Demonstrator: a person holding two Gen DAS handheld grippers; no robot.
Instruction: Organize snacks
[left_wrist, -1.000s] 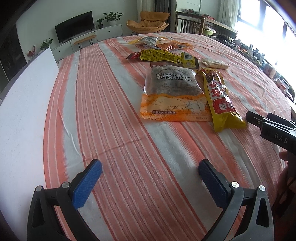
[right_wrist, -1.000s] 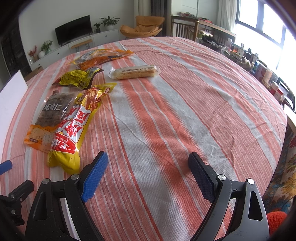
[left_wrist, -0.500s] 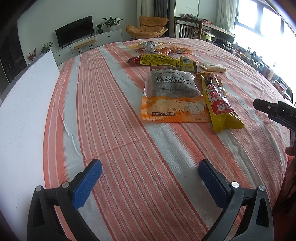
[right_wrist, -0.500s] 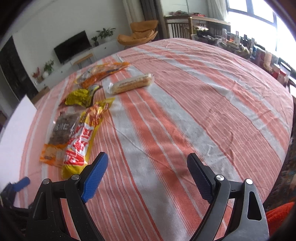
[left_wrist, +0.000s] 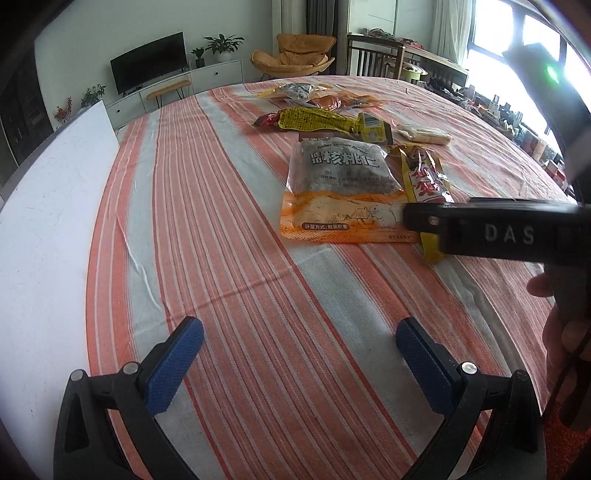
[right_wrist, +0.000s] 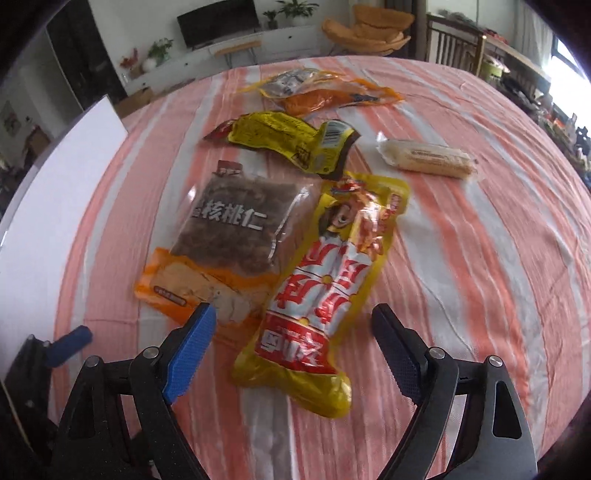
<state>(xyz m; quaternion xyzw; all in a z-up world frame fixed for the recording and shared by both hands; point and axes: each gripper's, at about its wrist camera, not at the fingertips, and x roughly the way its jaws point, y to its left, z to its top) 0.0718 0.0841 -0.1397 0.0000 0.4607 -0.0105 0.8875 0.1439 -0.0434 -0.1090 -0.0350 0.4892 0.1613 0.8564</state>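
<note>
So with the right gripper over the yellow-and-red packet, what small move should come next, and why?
Probably lower the right gripper onto the long yellow-and-red snack packet and close. Its fingers have just been narrowing but stand open astride the packet's near end, not pressing it. The packet overlaps the walnut bag with the orange base, so a grip near the free end looks safest. The left gripper waits open over bare striped cloth.

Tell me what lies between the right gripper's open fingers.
In the right wrist view, the right gripper straddles the near end of the long yellow-and-red snack packet, untouched.
</note>
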